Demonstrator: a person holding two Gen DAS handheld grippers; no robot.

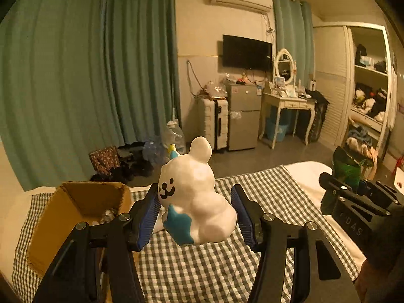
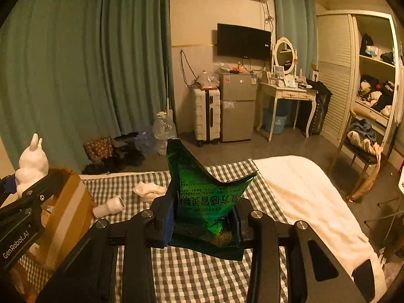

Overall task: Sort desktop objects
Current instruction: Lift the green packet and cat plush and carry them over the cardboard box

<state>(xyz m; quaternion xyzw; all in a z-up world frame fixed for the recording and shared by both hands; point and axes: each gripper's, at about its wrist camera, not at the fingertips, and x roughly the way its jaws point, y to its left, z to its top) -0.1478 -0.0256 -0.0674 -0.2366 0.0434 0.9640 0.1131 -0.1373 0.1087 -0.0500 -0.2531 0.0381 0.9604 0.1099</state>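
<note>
A white rabbit figurine (image 1: 199, 194) with a blue star hangs in the air above the checked cloth (image 1: 202, 272), and my left gripper (image 1: 197, 209) is shut on it with the blue pads (image 1: 149, 214) at its sides. In the right wrist view my right gripper (image 2: 204, 217) is shut on a crumpled green foil packet (image 2: 209, 194), also lifted off the cloth. An open cardboard box (image 1: 75, 207) stands just left of the left gripper, with small items inside. From the right wrist view the figurine (image 2: 31, 164) shows above the box (image 2: 68, 202).
A white bottle (image 2: 109, 205) lies on its side on the checked cloth (image 2: 202, 272) beside the box. A crumpled white cloth (image 2: 149, 189) lies further back. A white blanket (image 2: 303, 189) covers the right side. Beyond the edge are floor clutter, a fridge and a chair.
</note>
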